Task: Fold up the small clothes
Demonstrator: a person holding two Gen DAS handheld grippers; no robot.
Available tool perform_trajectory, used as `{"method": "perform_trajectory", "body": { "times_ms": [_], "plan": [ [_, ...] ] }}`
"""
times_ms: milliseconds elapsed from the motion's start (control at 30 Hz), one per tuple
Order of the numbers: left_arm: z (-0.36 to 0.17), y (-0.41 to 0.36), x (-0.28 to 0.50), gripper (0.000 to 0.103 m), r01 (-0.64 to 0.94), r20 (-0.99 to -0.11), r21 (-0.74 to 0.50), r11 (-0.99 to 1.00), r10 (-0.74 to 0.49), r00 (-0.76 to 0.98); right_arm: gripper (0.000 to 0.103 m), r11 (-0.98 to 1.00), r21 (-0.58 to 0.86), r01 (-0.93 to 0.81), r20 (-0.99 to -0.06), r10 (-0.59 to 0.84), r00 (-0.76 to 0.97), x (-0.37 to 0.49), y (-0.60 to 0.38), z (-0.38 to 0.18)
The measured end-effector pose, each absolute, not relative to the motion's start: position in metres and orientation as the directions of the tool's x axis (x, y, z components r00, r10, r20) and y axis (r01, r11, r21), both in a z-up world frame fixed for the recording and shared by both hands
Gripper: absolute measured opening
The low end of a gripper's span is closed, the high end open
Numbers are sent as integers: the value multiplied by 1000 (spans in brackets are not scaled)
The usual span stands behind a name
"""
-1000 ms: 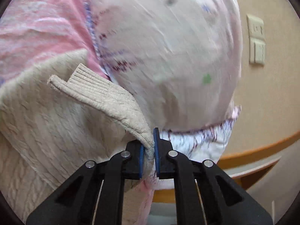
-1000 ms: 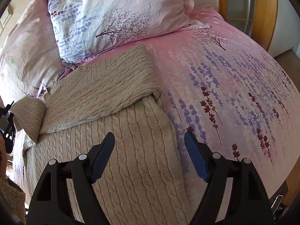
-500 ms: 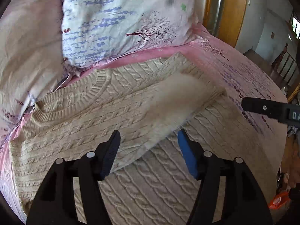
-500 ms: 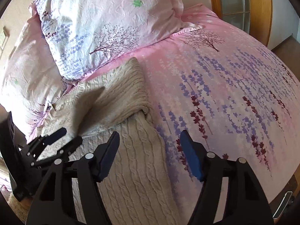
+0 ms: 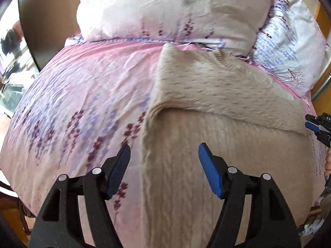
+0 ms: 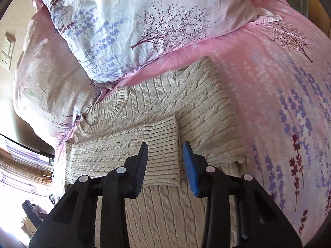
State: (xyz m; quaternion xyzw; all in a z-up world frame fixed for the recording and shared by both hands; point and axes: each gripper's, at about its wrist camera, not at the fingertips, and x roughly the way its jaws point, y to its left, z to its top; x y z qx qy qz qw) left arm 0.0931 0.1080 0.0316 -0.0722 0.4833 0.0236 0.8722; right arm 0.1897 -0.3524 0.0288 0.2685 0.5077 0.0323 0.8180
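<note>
Left wrist view: the left gripper (image 5: 164, 165), black with blue pads, hangs over the left edge of a beige cable-knit sweater (image 5: 217, 165) that lies flat on a pink bedspread printed with purple and dark red flower sprigs (image 5: 82, 107). Its jaws stand wide apart with nothing between them; one fingertip is over the bedspread, the other over the sweater's body. A sleeve (image 5: 217, 91) is folded across the chest of the sweater, running from the left shoulder down toward the right. The picture is somewhat blurred. Two pale floral pillows (image 5: 175, 10) lie past the sweater's collar end. At the far right edge the blue-tipped right gripper (image 5: 316, 130) shows, with a bit of a hand (image 5: 328, 165) beneath it.

Right wrist view: the right gripper (image 6: 165, 165) hovers over the ribbed cuff (image 6: 163, 150) of the sleeve folded across the sweater (image 6: 161, 210). Its jaws have just been closing and now stand narrowly apart; the cuff lies below and between them, but the pads do not press on it. The ribbed round collar (image 6: 122, 101) points toward the pillows (image 6: 144, 26), which touch the sweater's shoulder end. The bedspread (image 6: 279, 95) stretches away to the right. A wall switch plate (image 6: 7, 51) shows at the left.
</note>
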Motion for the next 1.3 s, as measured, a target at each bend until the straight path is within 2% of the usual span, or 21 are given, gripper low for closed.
{"method": "perform_trajectory", "body": {
  "times_ms": [33,100,167,233,400,433,500,567,633,667,733,767,800,1000,1200,1300],
  "plan": [
    [29,114,89,68,-129,-851,-103,986,-20,525,30,859,462,219,-823,324,466,191,-350,24],
    [25,119,83,68,-149,-854,-106,983,-13,519,14,874,440,206,-836,314,450,191,-344,20],
    [21,119,80,68,-154,-857,-115,981,-19,515,9,891,418,177,-831,296,471,190,-337,25],
    [17,116,80,68,-149,-861,-120,981,-28,507,8,914,381,137,-814,262,517,193,-330,41],
    [10,110,80,68,-134,-871,-112,985,-33,490,7,937,339,79,-700,195,687,199,-321,95],
    [10,109,80,68,-133,-869,-109,985,-30,494,7,946,310,94,-709,164,686,201,-320,94],
    [10,109,78,68,-132,-868,-108,985,-28,496,7,961,231,149,-789,96,607,212,-322,67],
    [11,110,77,68,-131,-865,-114,985,-34,500,8,952,230,203,-863,103,495,219,-332,33],
    [12,112,77,68,-131,-866,-127,983,-45,498,9,934,269,234,-867,130,480,212,-341,26],
    [13,114,77,68,-133,-865,-140,981,-56,498,13,928,286,238,-854,135,502,206,-346,32],
    [15,118,76,68,-135,-862,-170,976,-81,501,32,916,325,236,-833,158,531,194,-357,43],
    [16,119,76,68,-134,-860,-183,974,-93,501,50,905,358,231,-815,182,550,185,-365,48],
    [17,121,76,68,-131,-859,-197,972,-106,501,58,894,387,226,-801,205,562,176,-373,51],
    [20,127,74,67,-94,-845,-293,951,-212,490,58,803,524,285,-791,335,511,127,-431,33],
    [20,131,69,63,-75,-820,-394,916,-314,479,58,741,601,299,-773,445,452,86,-442,9],
    [18,133,66,56,-79,-806,-446,892,-361,470,57,729,629,269,-755,491,436,73,-436,9]
  ]
}}
